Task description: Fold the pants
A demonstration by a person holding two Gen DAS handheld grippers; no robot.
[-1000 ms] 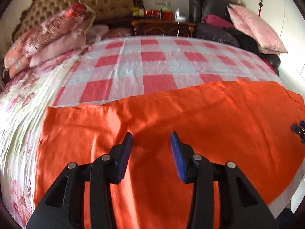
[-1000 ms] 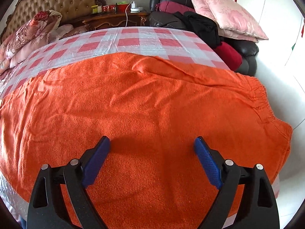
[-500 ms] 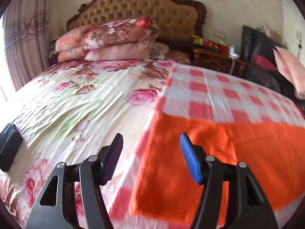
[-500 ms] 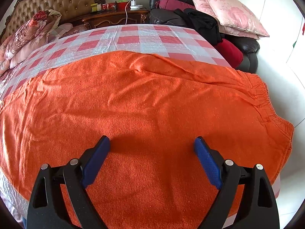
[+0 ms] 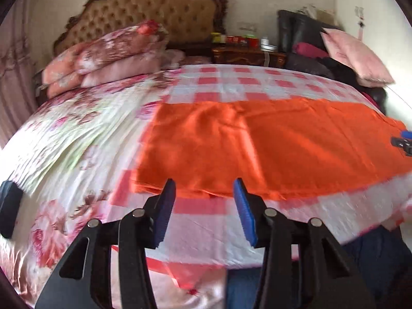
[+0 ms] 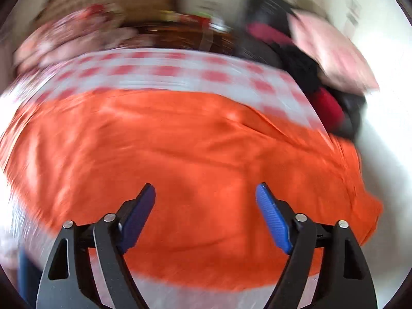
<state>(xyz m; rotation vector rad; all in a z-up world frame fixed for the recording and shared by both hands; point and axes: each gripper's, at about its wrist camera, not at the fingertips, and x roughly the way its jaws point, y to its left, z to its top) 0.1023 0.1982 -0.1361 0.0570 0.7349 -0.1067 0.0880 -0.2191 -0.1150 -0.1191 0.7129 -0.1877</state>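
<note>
The bed (image 5: 77, 139) fills most of both views, its tufted headboard (image 5: 144, 13) at the far end and a floral quilt covering its left side. A pink-and-white checked sheet (image 5: 231, 82) lies over the right side and runs down to the near edge. On that sheet the orange pants (image 5: 270, 144) are spread flat and wide across the bed, their near hem lying just short of the mattress edge; in the right wrist view, which is heavily blurred, the same pants (image 6: 180, 159) take up the middle of the frame and their right end hangs toward the bed's side. Folded floral bedding (image 5: 108, 54) is stacked by the headboard. A dark chair (image 5: 303, 38) beside the bed holds a pink cushion (image 5: 355, 54) and dark clothes, too blurred to sort out. A wooden nightstand (image 5: 247, 56) carries a row of small jars and boxes; what is in them cannot be told. The left gripper (image 5: 204, 206) hovers over the checked sheet just before the pants' near hem, its blue pads (image 5: 244, 211) spread apart with nothing between them. The right gripper (image 6: 206, 213) hangs above the pants, its jaws wide apart and empty; its tip (image 5: 403, 141) shows at the right edge of the left wrist view.
</note>
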